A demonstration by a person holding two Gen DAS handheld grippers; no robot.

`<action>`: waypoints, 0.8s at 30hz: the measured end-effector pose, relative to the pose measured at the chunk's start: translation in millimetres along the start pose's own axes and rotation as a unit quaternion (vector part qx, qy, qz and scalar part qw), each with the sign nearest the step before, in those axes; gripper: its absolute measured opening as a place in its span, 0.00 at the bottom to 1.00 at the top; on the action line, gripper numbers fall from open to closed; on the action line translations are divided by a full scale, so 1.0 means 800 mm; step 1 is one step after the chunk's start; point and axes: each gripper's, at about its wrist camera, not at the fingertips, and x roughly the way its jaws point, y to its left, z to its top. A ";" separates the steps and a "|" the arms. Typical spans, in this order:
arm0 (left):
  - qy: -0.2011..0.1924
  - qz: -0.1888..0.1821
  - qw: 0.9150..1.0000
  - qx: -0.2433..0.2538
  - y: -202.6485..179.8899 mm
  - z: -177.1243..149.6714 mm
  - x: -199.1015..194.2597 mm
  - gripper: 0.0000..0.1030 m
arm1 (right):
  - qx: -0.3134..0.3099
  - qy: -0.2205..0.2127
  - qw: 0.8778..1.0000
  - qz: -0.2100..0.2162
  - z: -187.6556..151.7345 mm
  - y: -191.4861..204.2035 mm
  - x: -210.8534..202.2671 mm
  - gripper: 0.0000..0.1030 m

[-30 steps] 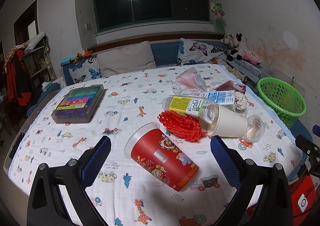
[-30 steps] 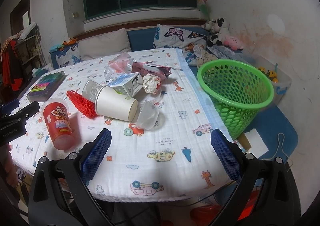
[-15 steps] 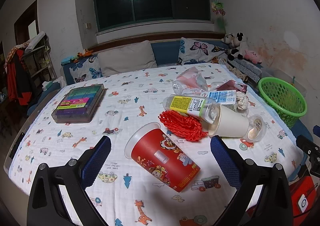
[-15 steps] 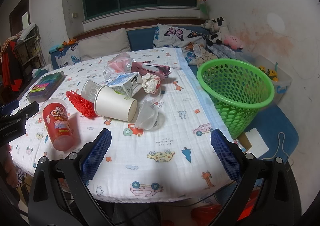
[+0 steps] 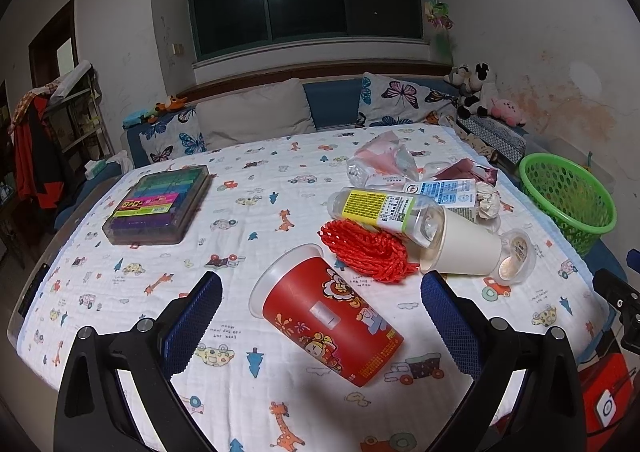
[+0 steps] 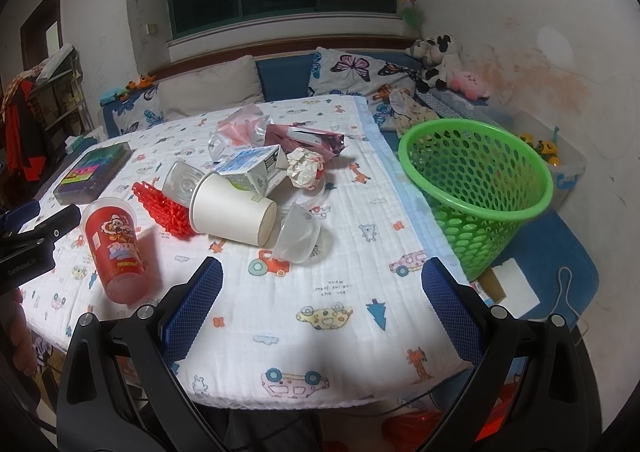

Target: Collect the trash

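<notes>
Seemingly aimed to straddle it, the left tool (image 5: 321, 326) hangs wide and empty, with the toppled red cup (image 5: 325, 320) lying between its fingers on the tabletop (image 5: 120, 292). Seen from the right wrist, the right tool (image 6: 322, 312) is wide too, the paper cup (image 6: 232, 209) just ahead and the green basket (image 6: 476, 187) off to its right for dropping trash.

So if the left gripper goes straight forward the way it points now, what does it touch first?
Most likely the red cup, lying on its side between the open fingers of the left gripper. The red mesh lies behind it; exact depth is unclear.
</notes>
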 end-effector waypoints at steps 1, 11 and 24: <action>0.001 0.000 1.000 0.000 0.000 0.001 0.001 0.94 | 0.000 0.001 1.000 0.001 0.001 0.000 0.001 0.96; 0.013 0.005 1.000 -0.004 -0.001 0.009 0.013 0.94 | -0.013 0.003 1.000 0.008 0.009 0.003 0.012 0.96; 0.033 0.014 0.999 -0.014 0.006 0.023 0.032 0.94 | -0.047 0.009 0.998 0.029 0.032 0.012 0.034 0.96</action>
